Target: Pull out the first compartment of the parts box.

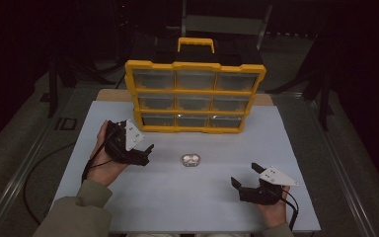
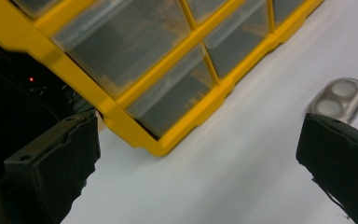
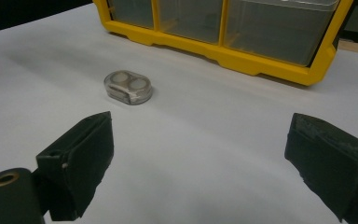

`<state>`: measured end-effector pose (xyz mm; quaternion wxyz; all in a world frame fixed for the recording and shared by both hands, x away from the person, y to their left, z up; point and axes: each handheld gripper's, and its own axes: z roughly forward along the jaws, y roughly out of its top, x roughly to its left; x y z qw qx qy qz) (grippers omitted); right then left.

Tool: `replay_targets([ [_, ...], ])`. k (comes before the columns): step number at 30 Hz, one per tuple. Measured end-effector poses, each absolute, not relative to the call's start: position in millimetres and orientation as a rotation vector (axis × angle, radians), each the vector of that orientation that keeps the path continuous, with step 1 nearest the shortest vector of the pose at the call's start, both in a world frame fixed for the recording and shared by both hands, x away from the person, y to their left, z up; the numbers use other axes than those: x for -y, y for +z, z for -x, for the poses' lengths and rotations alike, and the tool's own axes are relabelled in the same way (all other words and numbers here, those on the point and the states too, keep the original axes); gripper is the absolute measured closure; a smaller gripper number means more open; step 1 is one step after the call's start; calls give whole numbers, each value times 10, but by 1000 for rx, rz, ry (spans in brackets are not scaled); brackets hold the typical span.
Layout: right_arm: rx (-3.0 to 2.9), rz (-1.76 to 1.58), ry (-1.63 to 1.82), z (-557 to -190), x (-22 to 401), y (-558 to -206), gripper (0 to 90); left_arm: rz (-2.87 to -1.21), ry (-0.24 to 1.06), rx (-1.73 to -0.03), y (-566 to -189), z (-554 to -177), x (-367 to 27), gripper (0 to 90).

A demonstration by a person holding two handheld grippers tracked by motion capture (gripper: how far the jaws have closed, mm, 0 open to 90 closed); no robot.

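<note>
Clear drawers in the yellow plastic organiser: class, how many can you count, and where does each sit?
9, in the yellow plastic organiser standing at the back of the white table: three clear drawers along the top row, three in the middle, three along the bottom. None looks hidden.

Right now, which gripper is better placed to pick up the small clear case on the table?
Probably the left gripper: it is open and closer to the small clear case, beside it. The right gripper, open too, sits farther back near the table edge, though the case lies ahead of it.
</note>
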<state>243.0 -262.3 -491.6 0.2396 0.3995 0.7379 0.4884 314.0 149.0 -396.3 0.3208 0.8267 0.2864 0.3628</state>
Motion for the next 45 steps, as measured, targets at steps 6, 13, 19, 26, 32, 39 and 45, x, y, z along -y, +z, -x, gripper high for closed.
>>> replay_targets([
  [6, -2027, -1096, 1332, -2431, 2625, -4918, 83, -2189, 973, -736, -3869, -3272, -1459, 1],
  [13, -2032, -1096, 1331, -2435, 2618, -4923, 83, -2239, 973, -700, -3822, -3405, -1421, 1],
  [19, -2032, -1095, 1328, -2436, 2616, -4925, 83, -2273, 1001, -672, -3781, -3510, -1391, 1],
  [26, -2035, -1094, 1328, -2437, 2615, -4927, 83, -2288, 1067, -641, -3694, -3597, -1318, 1],
  [32, -2037, -1094, 1326, -2436, 2614, -4929, 83, -2345, 1149, -567, -3663, -3622, -1188, 1],
  [39, -2040, -1091, 1324, -2438, 2613, -4932, 83, -2376, 1234, -502, -3623, -3668, -1071, 1],
  [45, -2042, -1091, 1322, -2438, 2610, -4933, 83, -2393, 1320, -453, -3556, -3704, -1009, 1],
])
